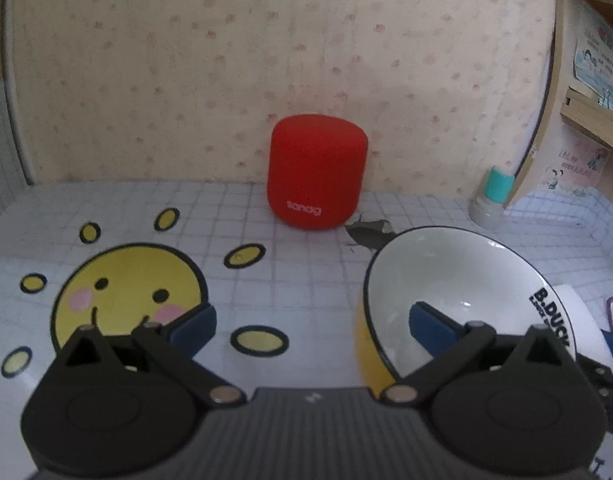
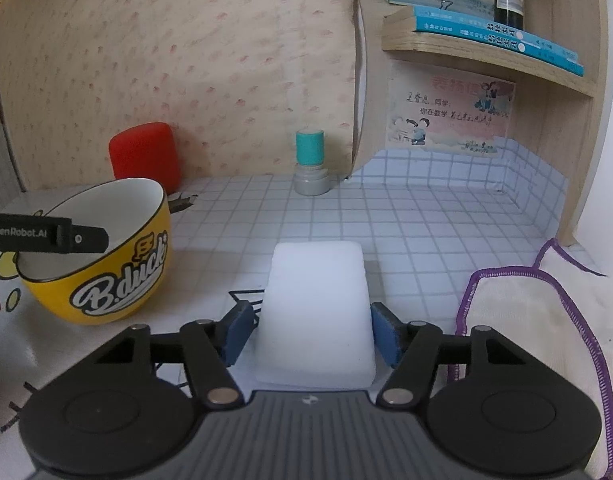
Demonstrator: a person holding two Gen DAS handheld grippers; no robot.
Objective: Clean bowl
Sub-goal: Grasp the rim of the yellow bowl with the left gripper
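Yellow glazed bowl (image 2: 106,256) with white inside and "B.duck" lettering, tilted on the counter (image 2: 386,216), left of centre in the right wrist view. Left claw (image 1: 312,326) spread wide, one blue pad (image 1: 426,322) inside the bowl, the other (image 1: 196,326) well outside over a smiley sticker (image 1: 126,292); rim straddled but not pinched. Just right of the bowl, a white sponge block (image 2: 316,312), soft-looking, matte, rounded at the corners. Right claw (image 2: 312,334) drawn in around the sponge, pads at or just beside its flanks; true clamping not certain from here.

Step judged: taking up the sponge while the bowl is steadied. Next move calls for a firm squeeze on the sponge, a lift, then a sweep into the smooth, slippery bowl, with the left claw pinching the rim to stop sliding.

Further out: cream cloth with purple stitching (image 2: 546,340), red fabric-covered speaker (image 1: 316,172), teal-capped bottle (image 2: 310,162), grid-patterned covering, wooden shelf (image 2: 486,56).
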